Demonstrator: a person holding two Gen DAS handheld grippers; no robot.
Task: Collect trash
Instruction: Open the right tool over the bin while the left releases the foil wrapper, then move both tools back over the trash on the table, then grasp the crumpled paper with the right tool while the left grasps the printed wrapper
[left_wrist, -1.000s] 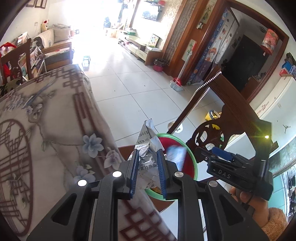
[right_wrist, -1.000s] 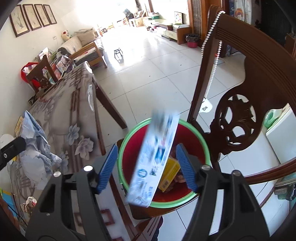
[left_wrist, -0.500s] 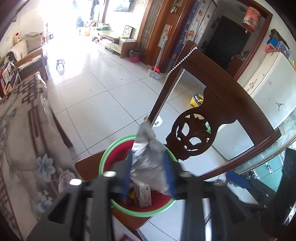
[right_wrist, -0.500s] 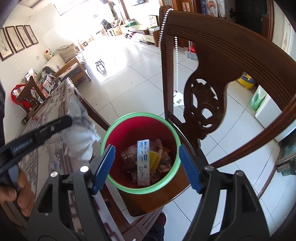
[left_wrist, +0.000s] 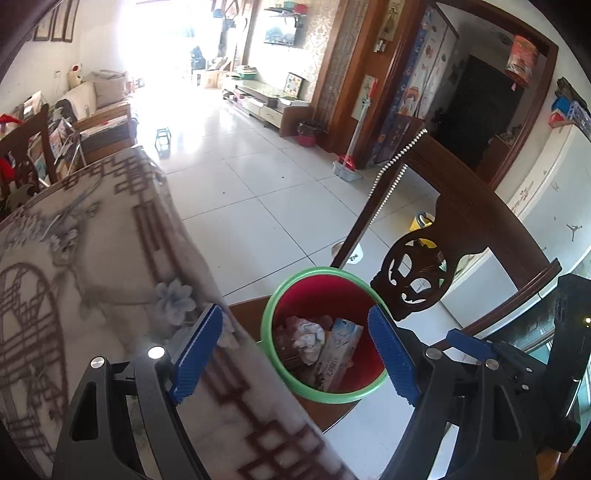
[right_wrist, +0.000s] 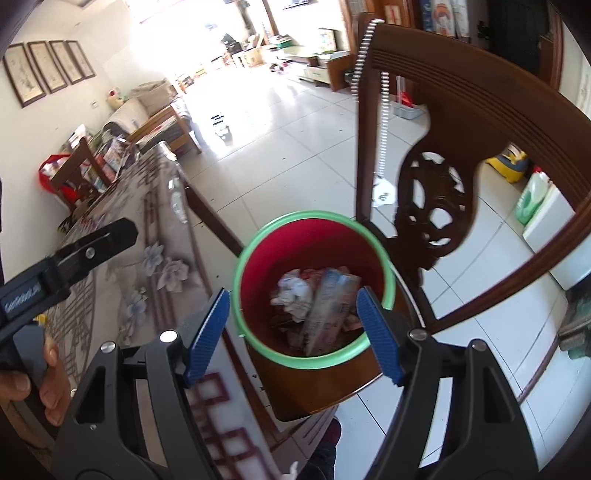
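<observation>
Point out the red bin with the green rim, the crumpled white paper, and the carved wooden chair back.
Red bin with green rim (right_wrist: 255, 236): right wrist view, rim.
Crumpled white paper (right_wrist: 293, 290): right wrist view, middle.
Carved wooden chair back (left_wrist: 413, 275): left wrist view, carved panel.

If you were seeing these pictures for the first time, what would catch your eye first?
The red plastic bin with a green rim, standing on the seat of a carved dark wooden chair, holds a crumpled white wrapper and a flat printed box. Beside it lies the flower-patterned tablecloth.

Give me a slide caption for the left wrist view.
Left gripper open and empty above the red bin on the chair seat.
</observation>
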